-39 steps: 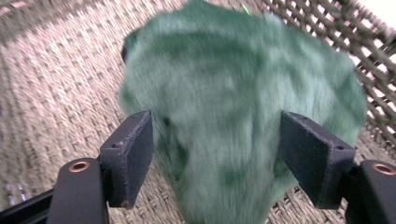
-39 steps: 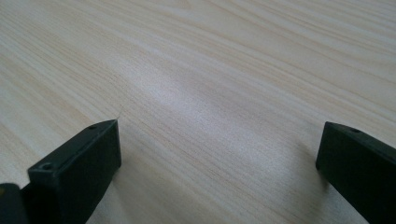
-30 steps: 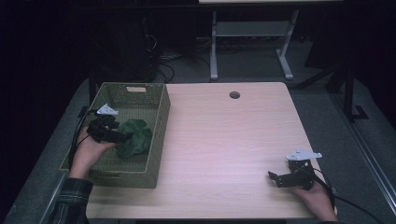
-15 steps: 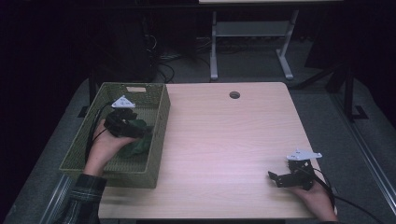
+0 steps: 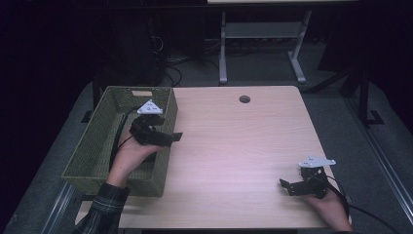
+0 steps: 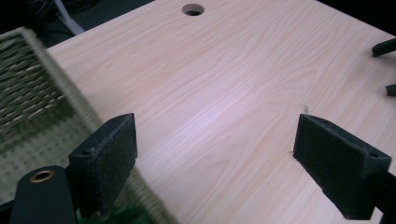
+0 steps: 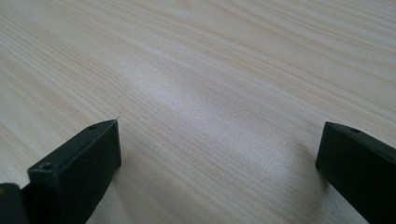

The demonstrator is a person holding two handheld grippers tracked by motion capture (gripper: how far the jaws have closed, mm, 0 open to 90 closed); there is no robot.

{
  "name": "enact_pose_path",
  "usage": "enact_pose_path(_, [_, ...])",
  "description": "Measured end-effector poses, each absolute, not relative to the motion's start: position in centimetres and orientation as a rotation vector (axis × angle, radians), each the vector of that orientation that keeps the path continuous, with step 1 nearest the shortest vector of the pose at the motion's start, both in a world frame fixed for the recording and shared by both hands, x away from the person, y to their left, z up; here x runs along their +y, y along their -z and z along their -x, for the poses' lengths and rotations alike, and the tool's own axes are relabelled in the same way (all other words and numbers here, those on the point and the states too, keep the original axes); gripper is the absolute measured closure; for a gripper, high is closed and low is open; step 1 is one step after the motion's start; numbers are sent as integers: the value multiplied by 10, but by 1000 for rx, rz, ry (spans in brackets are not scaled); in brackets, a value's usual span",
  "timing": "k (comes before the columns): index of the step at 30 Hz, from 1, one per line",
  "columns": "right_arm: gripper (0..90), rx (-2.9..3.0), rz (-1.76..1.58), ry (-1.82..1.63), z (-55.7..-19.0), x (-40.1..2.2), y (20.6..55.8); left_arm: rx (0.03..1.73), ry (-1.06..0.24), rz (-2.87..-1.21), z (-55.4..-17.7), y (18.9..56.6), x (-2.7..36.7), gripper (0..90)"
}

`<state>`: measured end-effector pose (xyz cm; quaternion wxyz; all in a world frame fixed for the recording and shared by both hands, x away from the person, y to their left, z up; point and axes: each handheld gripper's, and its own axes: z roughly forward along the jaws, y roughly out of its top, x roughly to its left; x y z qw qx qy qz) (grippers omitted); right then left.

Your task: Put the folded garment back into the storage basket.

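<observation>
A green woven basket stands on the left of the wooden table. My left gripper hangs over the basket's right rim, pointing right across the table. Its jaws have just been opening and stand wide apart with nothing between them. In the left gripper view bare wood lies between the pads, the basket sits at the left, and a scrap of dark green stuff shows at the bottom. My right gripper rests near the table's front right corner, open over bare wood.
A round cable hole sits near the table's far edge. Behind the table stands a grey metal frame on a dark floor. The right gripper's jaw tips show at the right edge of the left gripper view.
My left gripper has lifted off the green bundle in the basket and moved up and right to the basket's right rim. The right gripper has not moved.
</observation>
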<state>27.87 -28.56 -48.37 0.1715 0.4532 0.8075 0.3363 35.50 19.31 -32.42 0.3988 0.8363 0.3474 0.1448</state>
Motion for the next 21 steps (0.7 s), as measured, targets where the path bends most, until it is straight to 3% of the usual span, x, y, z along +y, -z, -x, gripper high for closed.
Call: enact_pose_path(21, [0, 2292, -1287, -955, -279, -286, 484, 765, -311, -2166, -341, 366, 109, 134])
